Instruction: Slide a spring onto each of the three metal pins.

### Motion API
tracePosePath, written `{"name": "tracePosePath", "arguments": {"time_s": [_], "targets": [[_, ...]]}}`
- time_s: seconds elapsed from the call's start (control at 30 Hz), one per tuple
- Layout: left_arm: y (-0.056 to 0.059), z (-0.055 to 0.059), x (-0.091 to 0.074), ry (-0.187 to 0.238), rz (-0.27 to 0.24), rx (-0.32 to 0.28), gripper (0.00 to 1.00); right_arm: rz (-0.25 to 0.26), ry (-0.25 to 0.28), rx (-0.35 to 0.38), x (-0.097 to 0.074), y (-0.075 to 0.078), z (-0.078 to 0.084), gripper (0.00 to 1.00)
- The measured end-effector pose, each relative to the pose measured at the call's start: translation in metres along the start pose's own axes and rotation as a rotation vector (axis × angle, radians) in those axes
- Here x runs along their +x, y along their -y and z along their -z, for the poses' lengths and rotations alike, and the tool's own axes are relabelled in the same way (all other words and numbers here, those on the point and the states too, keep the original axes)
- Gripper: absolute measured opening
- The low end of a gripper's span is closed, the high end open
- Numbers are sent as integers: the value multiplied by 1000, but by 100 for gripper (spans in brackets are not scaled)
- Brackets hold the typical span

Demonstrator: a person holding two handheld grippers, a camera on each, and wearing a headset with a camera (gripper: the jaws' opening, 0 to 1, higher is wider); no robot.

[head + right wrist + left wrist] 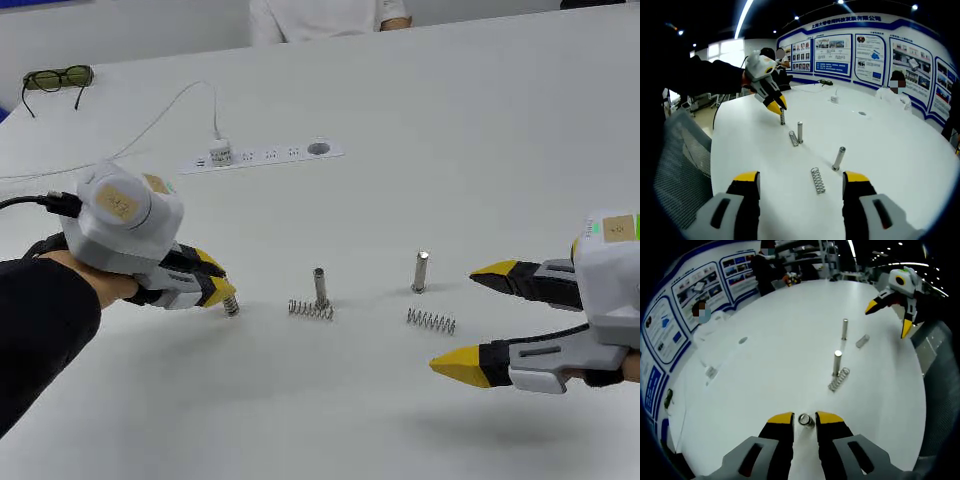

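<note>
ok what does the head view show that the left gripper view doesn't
Head view: the hand holding the left gripper, and its black cable. Left gripper view: wall posters, plus an end-on look at the spring-fitted pin that gripper is closed on. Both: two bare pins, two loose springs, the open right gripper.

Pins (421, 271) & springs (431, 320) shiny metal; table (450, 120) matt.
</note>
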State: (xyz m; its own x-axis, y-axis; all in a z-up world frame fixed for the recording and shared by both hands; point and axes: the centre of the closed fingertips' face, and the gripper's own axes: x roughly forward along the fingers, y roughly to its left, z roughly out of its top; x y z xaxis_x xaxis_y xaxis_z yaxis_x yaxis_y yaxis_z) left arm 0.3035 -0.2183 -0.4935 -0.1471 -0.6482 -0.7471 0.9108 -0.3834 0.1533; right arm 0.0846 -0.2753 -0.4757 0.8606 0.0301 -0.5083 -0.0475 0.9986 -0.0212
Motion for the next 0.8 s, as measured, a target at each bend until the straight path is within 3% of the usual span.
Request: {"name": "tracePosePath", "arguments": {"time_s": [0.37,0.8], "targets": [[-3,-15,-10,30,-7,27,23,-5,-4,-2,1,-1,1,68],[21,-35,-2,26,62,135,23,-6,-4,-2,0,-4,-1,68]]}}
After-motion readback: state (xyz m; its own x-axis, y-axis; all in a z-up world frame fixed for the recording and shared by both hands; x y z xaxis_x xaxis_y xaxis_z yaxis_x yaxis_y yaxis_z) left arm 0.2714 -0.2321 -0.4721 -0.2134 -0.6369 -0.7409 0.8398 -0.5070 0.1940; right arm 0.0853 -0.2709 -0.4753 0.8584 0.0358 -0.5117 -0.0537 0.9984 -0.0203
